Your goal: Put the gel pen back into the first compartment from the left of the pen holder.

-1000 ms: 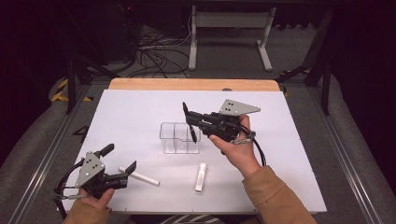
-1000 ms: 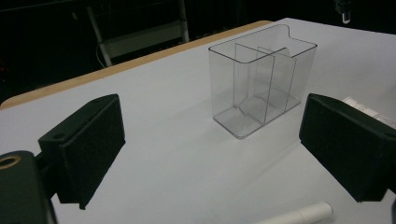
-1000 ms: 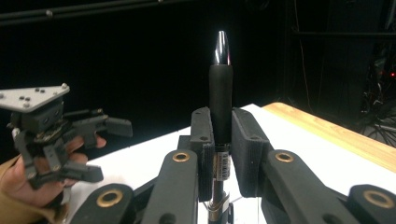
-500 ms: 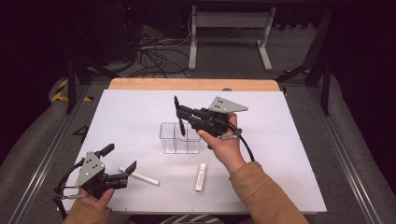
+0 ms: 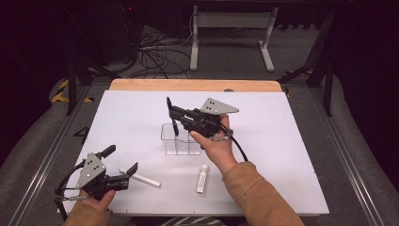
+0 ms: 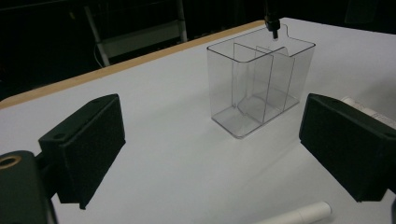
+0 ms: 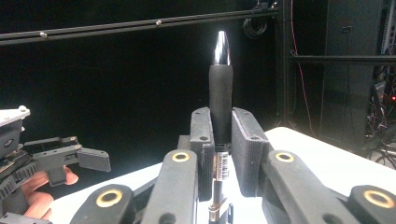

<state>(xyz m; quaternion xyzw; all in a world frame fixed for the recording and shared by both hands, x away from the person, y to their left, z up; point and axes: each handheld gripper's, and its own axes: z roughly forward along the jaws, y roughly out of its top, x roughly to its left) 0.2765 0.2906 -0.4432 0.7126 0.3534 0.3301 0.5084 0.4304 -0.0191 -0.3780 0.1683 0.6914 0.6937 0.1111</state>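
- The white-topped table (image 5: pixel 291 155) with a light wooden far edge is seen from above, carrying all the things.
- The right gripper (image 5: pixel 172 114), black with a grey three-cornered plate on top, is held above the middle of the table, over the far side of the clear plastic organiser. Its jaws are pressed together on a black pen with a silver tip (image 7: pixel 220 88), which is pinched partway along its barrel.
- The left gripper (image 5: pixel 121 161), black with a grey plate, is held low near the front left corner of the table. Its jaws are spread wide with nothing between the pads (image 6: pixel 88 140).
- The clear plastic organiser (image 6: pixel 259 88), a rectangular box divided into compartments by inner walls, stands upright in the middle of the table; its compartments are seen bare in the left gripper view.
- The pen is held upright in the high view, and its lower end (image 6: pixel 273 25) is seen just above the organiser's far rim; which compartment lies under it cannot be told.
- A white cylindrical stick (image 5: pixel 141 178) lies flat just beside the left gripper.
- A small white tube (image 5: pixel 202 178) lies flat in front of the organiser, apart from it.
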